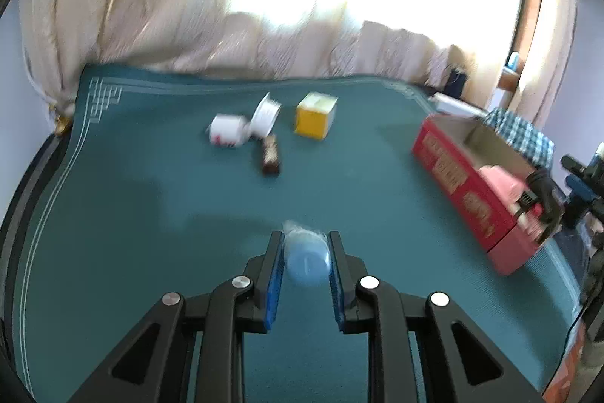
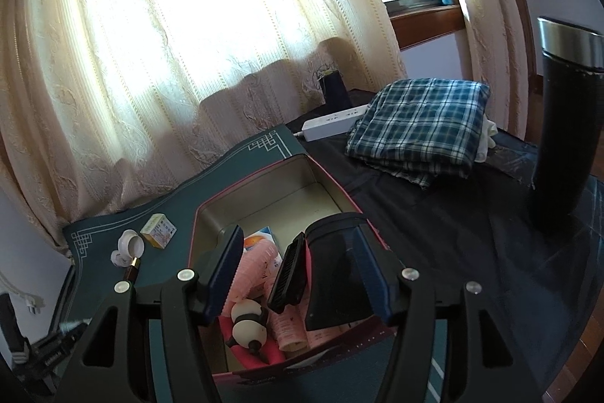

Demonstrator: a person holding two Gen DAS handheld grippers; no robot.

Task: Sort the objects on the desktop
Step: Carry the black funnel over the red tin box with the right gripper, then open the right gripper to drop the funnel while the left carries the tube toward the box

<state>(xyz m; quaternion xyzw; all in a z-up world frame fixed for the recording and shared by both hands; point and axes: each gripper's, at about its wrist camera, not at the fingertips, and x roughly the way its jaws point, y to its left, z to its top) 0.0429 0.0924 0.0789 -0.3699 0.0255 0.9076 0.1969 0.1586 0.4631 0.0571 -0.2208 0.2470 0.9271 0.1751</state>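
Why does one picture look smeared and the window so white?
Left wrist view: motion blur smears the yellow box and the blue object in the left gripper; the window glare washes out white. Right wrist view: sharper, the backlit curtain glows, and the fisheye lens bends edges.

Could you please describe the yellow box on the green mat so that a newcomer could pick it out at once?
Start at the green mat before the curtain; a small cluster sits near its far edge. The yellow box is a cube at the cluster's right end. Alone there it is yellow, beside a white bottle, a white cap and a dark brown tube.
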